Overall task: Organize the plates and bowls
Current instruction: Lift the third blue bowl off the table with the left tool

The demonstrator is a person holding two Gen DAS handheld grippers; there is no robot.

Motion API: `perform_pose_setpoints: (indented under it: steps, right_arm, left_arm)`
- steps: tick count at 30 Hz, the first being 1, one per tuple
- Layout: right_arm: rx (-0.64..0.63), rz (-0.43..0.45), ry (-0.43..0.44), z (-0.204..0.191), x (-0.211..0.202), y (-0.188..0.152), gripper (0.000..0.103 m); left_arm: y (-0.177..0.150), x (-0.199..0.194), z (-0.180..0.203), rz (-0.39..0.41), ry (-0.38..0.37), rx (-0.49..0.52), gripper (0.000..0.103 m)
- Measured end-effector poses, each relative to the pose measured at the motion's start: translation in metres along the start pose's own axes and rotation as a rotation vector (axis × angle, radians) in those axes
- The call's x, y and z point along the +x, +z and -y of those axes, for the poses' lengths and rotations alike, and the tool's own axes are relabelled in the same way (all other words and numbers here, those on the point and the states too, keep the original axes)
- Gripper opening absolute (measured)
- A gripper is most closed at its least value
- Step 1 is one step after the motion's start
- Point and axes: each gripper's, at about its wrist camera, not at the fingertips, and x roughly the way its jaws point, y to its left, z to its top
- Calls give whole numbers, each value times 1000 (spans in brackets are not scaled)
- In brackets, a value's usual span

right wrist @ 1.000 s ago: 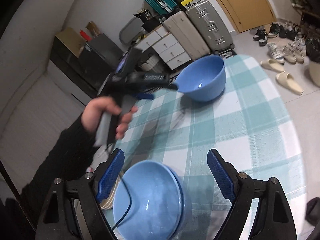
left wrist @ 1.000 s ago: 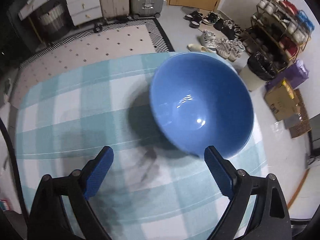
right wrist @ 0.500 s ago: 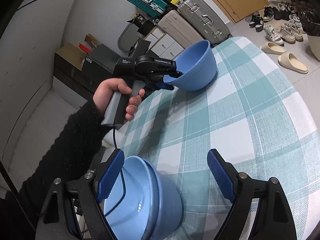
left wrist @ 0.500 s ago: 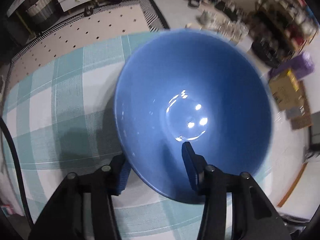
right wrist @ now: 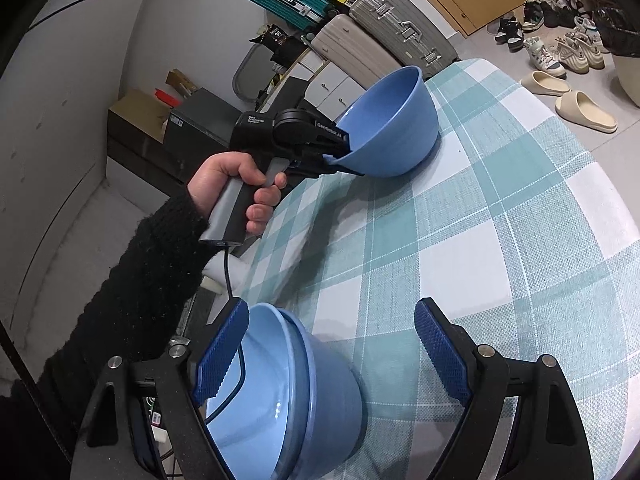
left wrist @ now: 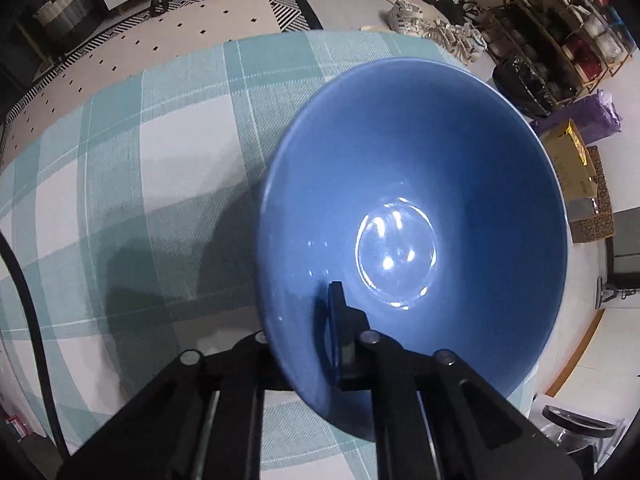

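Right tongs [right wrist: 332, 354] up close: spread wide, gripping nothing, same gap as a second ago; dropped a little toward the stack of pale blue bowls [right wrist: 272, 392], left finger [right wrist: 222, 352] just over the stack's rim, not pressing on anything. Stack parked at the near edge of the checked tablecloth [right wrist: 500, 240], two bowls nested as far as can be told.

Further out, the real news - left tongs [right wrist: 336, 148] wide open above the cloth a second ago, then swooped down and snapped shut on the near wall of the dark blue bowl [right wrist: 392, 120]; one finger [left wrist: 336, 320] inside the bowl, the other outside under the rim, mostly hidden behind the wall. Clenched hard on that rim now, no gap left to see. Hand [right wrist: 236, 184] in a black sleeve [right wrist: 152, 280] wrapped round the grey handle.

Dark blue bowl sitting toward the far side of the table, tipped up on the gripped side; looks like the far part of the base is still on the cloth, hard to be sure from either view.

Meaning for the job: grasp done, carry not started; probably next up - lifting and bringing that bowl back to nest in the pale stack. Thin rim pinch on a glossy, deep bowl, so could swing or slip on the way.

Way back: suitcases [right wrist: 380, 44] by the wall, shoes [right wrist: 560, 52] on the floor.
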Motion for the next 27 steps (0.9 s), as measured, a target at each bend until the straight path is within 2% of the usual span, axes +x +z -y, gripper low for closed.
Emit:
perform_pose_setpoints:
  steps: [9, 11, 16, 27]
  right_arm:
    - [-5, -3, -10, -4, 1, 1, 87]
    - [-9, -2, -11, -6, 1, 0, 87]
    - [-11, -7, -4, -11, 4, -1, 87]
    - [-27, -5, -7, -27, 2, -8, 87]
  left_arm:
    - [-22, -9, 0, -39, 78, 101, 8]
    - [-31, -12, 0, -36, 118, 140, 10]
    - [-57, -18, -1, -33, 160, 202, 11]
    - [-109, -26, -13, -41, 177, 241, 12]
